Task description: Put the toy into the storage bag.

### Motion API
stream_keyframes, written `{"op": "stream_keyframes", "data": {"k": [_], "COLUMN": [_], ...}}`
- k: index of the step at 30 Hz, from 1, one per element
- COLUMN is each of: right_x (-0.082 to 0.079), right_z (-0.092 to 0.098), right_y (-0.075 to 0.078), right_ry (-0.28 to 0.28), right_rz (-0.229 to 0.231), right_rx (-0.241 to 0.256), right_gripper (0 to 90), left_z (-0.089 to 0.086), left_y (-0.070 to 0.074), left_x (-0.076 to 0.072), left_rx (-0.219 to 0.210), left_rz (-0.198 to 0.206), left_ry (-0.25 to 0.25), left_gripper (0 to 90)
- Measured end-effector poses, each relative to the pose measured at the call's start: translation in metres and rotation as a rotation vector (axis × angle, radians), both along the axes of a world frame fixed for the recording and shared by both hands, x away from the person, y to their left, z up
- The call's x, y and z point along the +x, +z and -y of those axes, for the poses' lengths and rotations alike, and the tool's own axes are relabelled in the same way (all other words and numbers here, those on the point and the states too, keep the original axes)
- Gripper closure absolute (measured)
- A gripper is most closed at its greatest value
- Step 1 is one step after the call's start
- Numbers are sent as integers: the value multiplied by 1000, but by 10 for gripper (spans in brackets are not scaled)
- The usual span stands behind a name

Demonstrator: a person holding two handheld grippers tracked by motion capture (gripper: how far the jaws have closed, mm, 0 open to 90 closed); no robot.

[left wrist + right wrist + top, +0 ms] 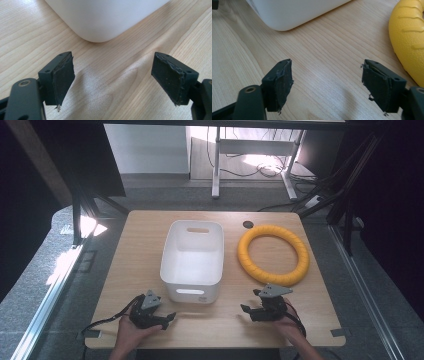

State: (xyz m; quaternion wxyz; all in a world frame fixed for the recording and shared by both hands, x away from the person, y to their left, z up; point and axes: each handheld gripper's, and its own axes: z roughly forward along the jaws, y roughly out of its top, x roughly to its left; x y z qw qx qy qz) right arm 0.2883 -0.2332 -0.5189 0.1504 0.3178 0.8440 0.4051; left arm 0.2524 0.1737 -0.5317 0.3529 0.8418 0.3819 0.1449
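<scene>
Both grippers empty, jaws wide, parked at the near edge of the table (140, 227)

Yellow ring (273, 255) lies flat right of the white bin (192, 260), near the right gripper (251, 301); it's fat and smooth, so a shallow pinch could slip; left gripper (169, 317) may nudge the bin.

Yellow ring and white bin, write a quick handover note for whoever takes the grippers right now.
Left gripper: jaws open, holding nothing, low over the table near the white bin's near left corner.
Right gripper: jaws open, holding nothing, just short of the yellow ring.
Ring lies flat on the table, right of the bin, untouched. Bin stands upright with nothing in it.
Done: nothing yet.
Left: probably grasp the ring and put it in the bin.
</scene>
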Motion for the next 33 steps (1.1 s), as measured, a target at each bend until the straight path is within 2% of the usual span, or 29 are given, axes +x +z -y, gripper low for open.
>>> {"op": "stream_keyframes", "data": {"k": [3,7,10,15,18,20,25,27,28,29,33], "right_x": [-1,-2,-4,-3,-2,-2,5,6,7,7,15], "right_z": [2,1,-1,-2,-1,1,13,15,18,18,23], "right_y": [1,1,1,1,5,10,30,33,40,40,57], "right_ry": [10,20,36,47,53,56,64,66,72,72,101], "right_rz": [-4,-5,-23,-38,-39,-25,-49,-47,-44,-44,-33], "right_rx": [17,7,-5,-1,-5,-11,15,8,-2,-2,-16], "right_gripper": [260,257,253,262,265,268,274,282,285,285,298], "left_z": [1,2,2,2,2,2,2,2,2,2,3], "left_y": [-2,-2,-1,-2,-4,-3,-2,-2,-1,-1,-2], "left_x": [0,0,0,0,1,1,1,1,1,1,1], "left_rx": [4,3,11,18,48,55,45,42,46,46,46], "left_rz": [-6,-9,-5,-7,-4,-3,-3,-2,-4,-4,-6], "left_ry": [-5,-7,-7,-10,-6,-3,4,5,3,3,1], "left_gripper": [188,188,188,188,188,188,188,188,188,188,188]}}
